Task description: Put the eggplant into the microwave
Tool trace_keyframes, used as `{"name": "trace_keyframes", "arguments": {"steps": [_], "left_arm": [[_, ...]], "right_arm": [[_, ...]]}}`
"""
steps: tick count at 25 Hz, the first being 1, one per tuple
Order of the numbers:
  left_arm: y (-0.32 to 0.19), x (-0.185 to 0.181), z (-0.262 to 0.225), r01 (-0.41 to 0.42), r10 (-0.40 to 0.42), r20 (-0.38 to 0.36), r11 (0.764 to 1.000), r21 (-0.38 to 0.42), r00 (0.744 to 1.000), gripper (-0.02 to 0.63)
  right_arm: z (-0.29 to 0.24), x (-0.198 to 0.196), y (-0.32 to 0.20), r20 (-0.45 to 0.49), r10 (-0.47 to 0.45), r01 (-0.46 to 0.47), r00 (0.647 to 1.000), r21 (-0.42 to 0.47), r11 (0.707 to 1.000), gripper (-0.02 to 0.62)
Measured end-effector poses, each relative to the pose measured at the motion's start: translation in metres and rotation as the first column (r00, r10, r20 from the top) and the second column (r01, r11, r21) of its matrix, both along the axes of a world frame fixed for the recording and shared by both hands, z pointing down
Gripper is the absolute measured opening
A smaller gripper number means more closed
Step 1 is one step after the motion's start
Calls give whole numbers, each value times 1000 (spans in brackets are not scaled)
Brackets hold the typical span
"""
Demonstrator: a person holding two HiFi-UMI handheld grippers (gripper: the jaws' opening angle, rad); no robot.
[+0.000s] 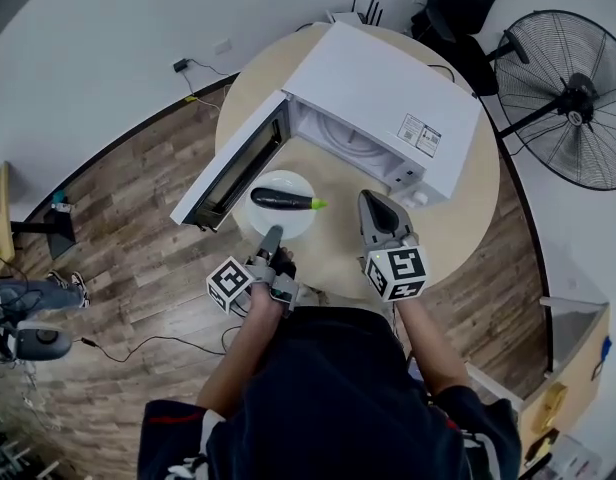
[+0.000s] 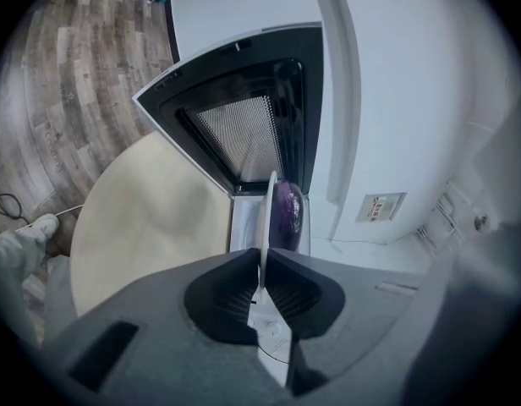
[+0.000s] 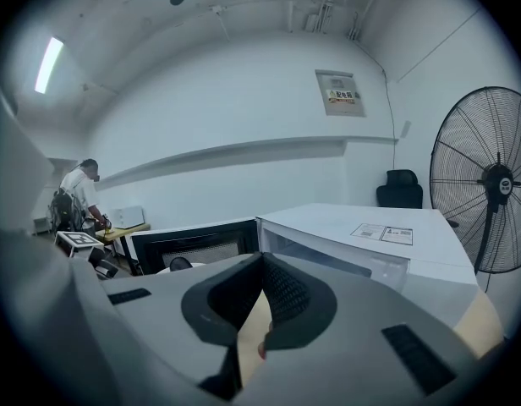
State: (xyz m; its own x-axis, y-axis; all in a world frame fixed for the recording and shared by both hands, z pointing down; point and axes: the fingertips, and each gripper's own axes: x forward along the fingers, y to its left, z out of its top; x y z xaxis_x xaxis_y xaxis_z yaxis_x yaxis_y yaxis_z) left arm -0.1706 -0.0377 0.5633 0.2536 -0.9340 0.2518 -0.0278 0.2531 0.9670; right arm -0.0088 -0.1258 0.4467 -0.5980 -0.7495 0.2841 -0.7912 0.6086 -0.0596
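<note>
A dark purple eggplant with a green stem lies on a white plate on the round table, just in front of the white microwave. The microwave's door stands open to the left, and its cavity shows. My left gripper is shut on the plate's near rim. In the left gripper view the plate runs edge-on between the jaws of that gripper, with the eggplant beyond. My right gripper is shut and holds nothing, right of the plate; from this gripper the microwave is ahead.
The beige round table carries the microwave and plate. A black standing fan is at the right and a black chair is behind the table. Cables lie on the wooden floor. A person stands far off at a desk.
</note>
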Motion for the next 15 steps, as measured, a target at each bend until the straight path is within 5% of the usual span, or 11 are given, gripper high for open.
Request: {"name": "trace_keyframes", "arguments": {"steps": [15], "left_arm": [[-65,57,47,-147,148,-15,988,52,989,28]], "right_arm": [[29,34,-19,-68,0,-3,998,-49,999,11]]}}
